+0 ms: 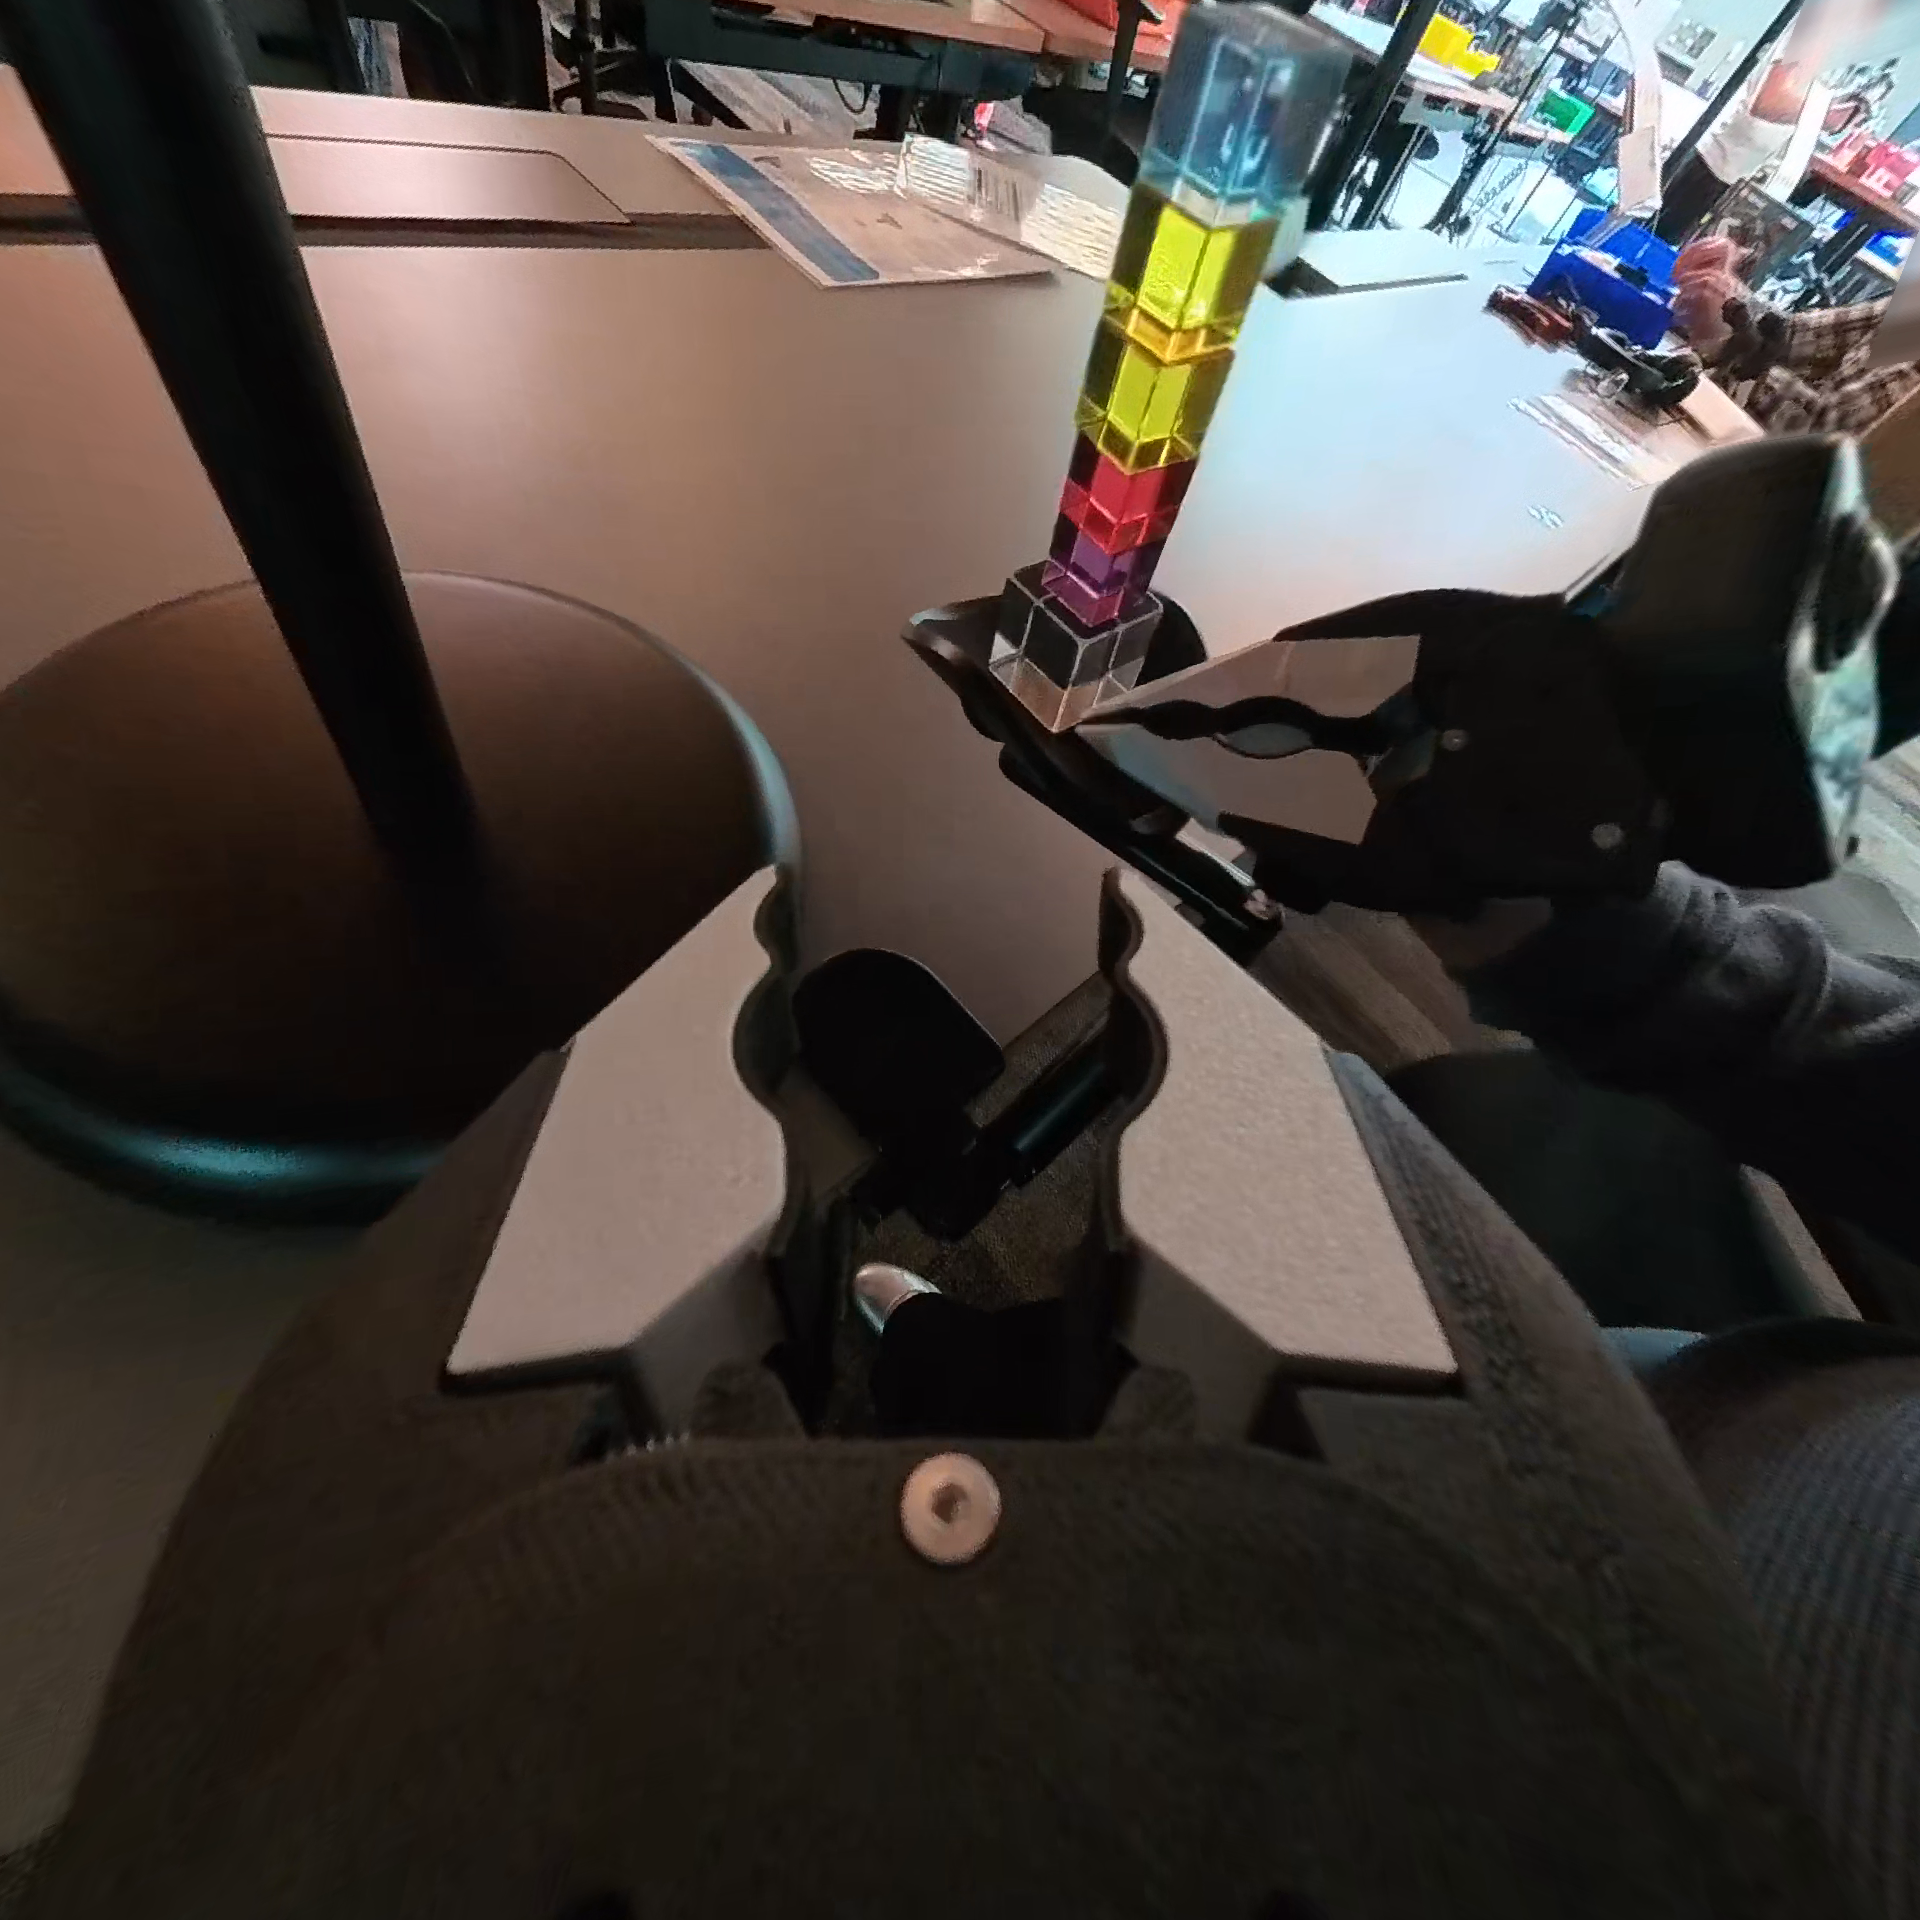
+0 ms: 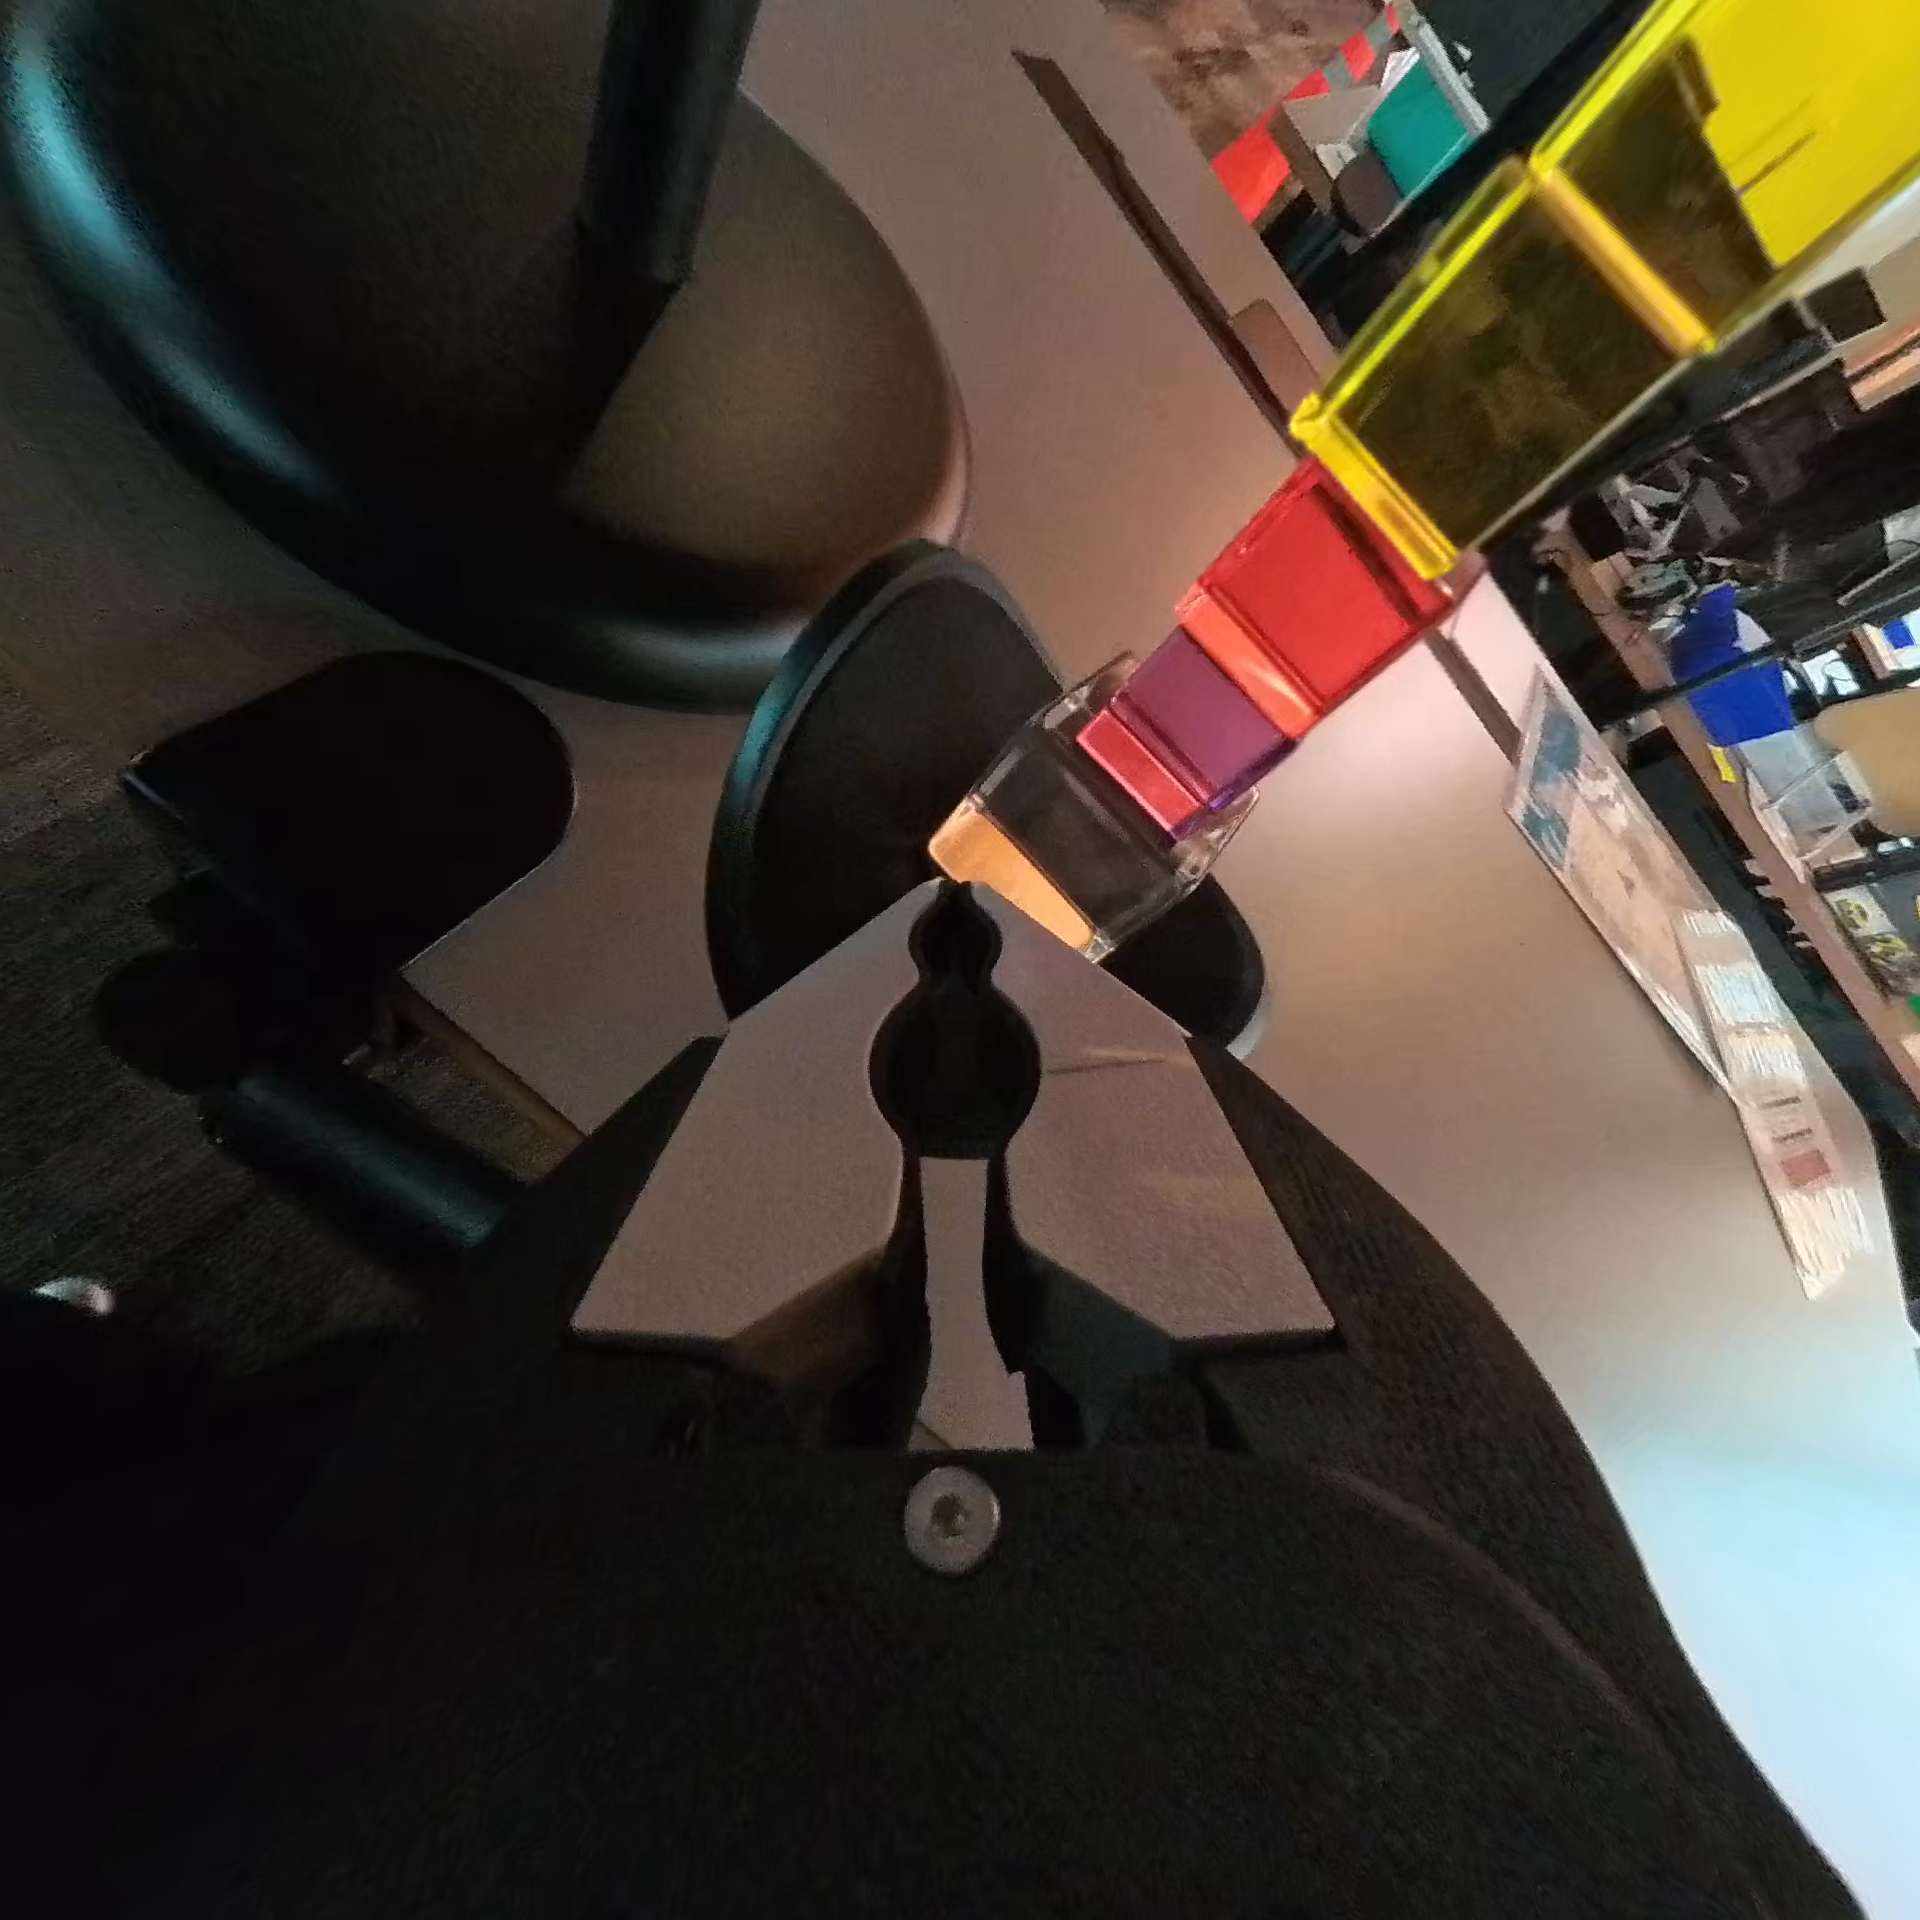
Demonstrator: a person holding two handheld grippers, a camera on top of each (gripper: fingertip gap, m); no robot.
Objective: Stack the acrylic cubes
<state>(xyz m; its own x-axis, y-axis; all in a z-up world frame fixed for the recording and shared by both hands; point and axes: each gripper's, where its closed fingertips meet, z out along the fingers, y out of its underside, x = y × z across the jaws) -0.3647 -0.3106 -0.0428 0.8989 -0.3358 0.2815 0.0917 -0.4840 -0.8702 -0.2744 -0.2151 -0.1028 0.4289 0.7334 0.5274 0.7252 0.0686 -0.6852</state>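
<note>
Right gripper reaches in level from the right, jaws closed on nothing, tips touching the clear cube under a coloured cube tower; left gripper hangs back, jaws open and bare.

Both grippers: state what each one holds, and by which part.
Neither holds anything. The left gripper stands open with only table behind its jaws. The right gripper is shut on nothing, its tip at the bottom edge of the clear cube under the stack.

Both wrist views look low along their tools across the pale desk, sharing the nearby translucent coloured cube tower; the right view is rolled sideways.
</note>
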